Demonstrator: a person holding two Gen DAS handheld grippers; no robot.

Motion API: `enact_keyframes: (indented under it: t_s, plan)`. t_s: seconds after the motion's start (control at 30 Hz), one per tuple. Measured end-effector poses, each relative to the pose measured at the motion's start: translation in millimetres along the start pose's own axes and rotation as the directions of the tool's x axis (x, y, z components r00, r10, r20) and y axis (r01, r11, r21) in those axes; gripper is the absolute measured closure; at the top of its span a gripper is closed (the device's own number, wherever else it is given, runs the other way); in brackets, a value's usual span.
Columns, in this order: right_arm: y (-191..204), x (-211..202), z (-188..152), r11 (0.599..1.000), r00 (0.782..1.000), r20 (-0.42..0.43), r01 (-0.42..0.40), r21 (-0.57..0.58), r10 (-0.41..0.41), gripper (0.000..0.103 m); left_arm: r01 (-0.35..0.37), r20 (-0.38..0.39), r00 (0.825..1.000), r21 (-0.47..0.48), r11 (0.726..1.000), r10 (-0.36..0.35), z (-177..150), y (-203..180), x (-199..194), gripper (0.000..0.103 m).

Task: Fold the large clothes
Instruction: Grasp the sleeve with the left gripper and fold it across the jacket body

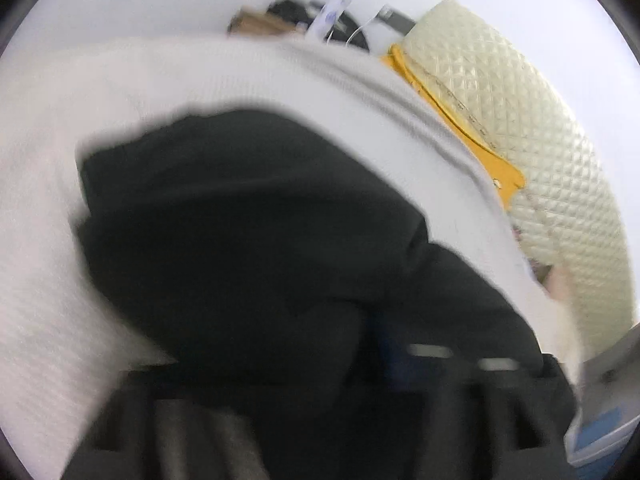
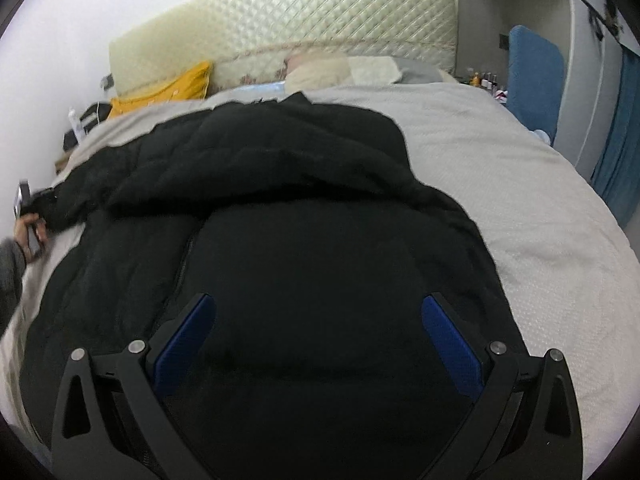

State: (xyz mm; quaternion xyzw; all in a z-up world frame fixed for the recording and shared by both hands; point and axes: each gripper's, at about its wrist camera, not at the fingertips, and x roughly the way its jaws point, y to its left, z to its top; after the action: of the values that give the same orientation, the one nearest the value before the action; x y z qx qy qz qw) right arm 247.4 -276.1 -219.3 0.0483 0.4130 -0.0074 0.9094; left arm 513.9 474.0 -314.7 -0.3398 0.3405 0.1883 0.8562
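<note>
We are in a bedroom with white walls, and a big bed [image 2: 500,168] with a pale grey cover fills most of what we see. At its far end stands a cream quilted headboard [image 2: 320,12], and below it lie a yellow pillow [image 2: 176,88], a light blue pillow [image 2: 260,90] and some cream and grey ones. A blue padded thing [image 2: 534,76] stands on the right side of the bed, with small bottles [image 2: 484,79] next to it and a blue curtain [image 2: 620,160] farther right. A big black coat [image 2: 248,184] lies spread on the cover, across the middle and left of the bed, puffy and bumpy. Our right gripper [image 2: 316,312] hangs low over the near part of the coat with its jaws wide apart, and its blue pads [image 2: 184,340] hold nothing. At the far left edge a hand [image 2: 30,236] with a grey sleeve holds the other tool right at the end of the coat, maybe a sleeve. The left wrist view is very blurry. There our left gripper [image 1: 420,356] is mostly hidden by black cloth bunched up in front of it, so we cannot tell if its jaws are wide or tight. Past the cloth we see the pale cover, the yellow pillow, the headboard, and dark things with white wires [image 1: 356,34] by the wall.
</note>
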Motion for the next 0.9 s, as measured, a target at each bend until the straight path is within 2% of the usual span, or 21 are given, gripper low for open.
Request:
enact_keyframes:
  t_s: [0.1, 0.17, 0.33, 0.4, 0.47, 0.53, 0.67, 0.8, 0.9]
  plan:
    - [4.4, 0.0, 0.1, 1.000, 1.000, -0.005, -0.002, -0.021, 0.002, 0.000, -0.031, 0.092, 0.995, 0.061, 0.998, 0.025, 1.9, -20.3, -30.5, 0.093]
    - [5.3, -5.7, 1.2, 0.999, 1.000, 0.013, -0.028, -0.035, 0.028, 0.000, -0.053, 0.116, 0.993, 0.119, 0.991, 0.040, 4.2, -37.0, -53.3, 0.094]
    - [-0.3, -22.7, 5.7, 0.997, 0.996, 0.057, -0.066, -0.036, 0.068, 0.000, -0.052, 0.157, 0.987, 0.195, 0.979, 0.021, 2.9, -67.2, -119.7, 0.094]
    - [-2.8, -29.4, 5.6, 0.996, 0.994, 0.072, -0.082, -0.039, 0.084, 0.000, -0.044, 0.175, 0.984, 0.259, 0.965, -0.002, 2.6, -86.1, -143.4, 0.094]
    - [-6.5, -34.5, 3.9, 0.995, 0.993, 0.071, -0.092, -0.034, 0.094, 0.000, -0.067, 0.196, 0.981, 0.347, 0.935, -0.003, -2.5, -104.9, -173.1, 0.094]
    - [-11.4, -41.6, 3.0, 0.992, 0.989, 0.073, -0.124, -0.017, 0.125, 0.000, -0.054, 0.193, 0.981, 0.384, 0.922, -0.023, -6.7, -123.6, -194.9, 0.094]
    - [-24.1, -59.5, 1.6, 0.991, 0.985, 0.115, -0.130, 0.011, 0.128, 0.000, -0.005, 0.185, 0.979, 0.436, 0.900, -0.085, -9.6, -167.8, -234.4, 0.094]
    - [-35.4, -74.6, 3.6, 0.988, 0.978, 0.157, -0.149, 0.040, 0.141, 0.000, 0.012, 0.204, 0.972, 0.438, 0.899, -0.113, -18.5, -208.8, -266.4, 0.094]
    - [-36.4, -80.9, 2.7, 0.993, 0.978, 0.175, -0.118, 0.018, 0.113, 0.000, -0.014, 0.195, 0.976, 0.502, 0.865, -0.097, -34.1, -250.0, -281.7, 0.094]
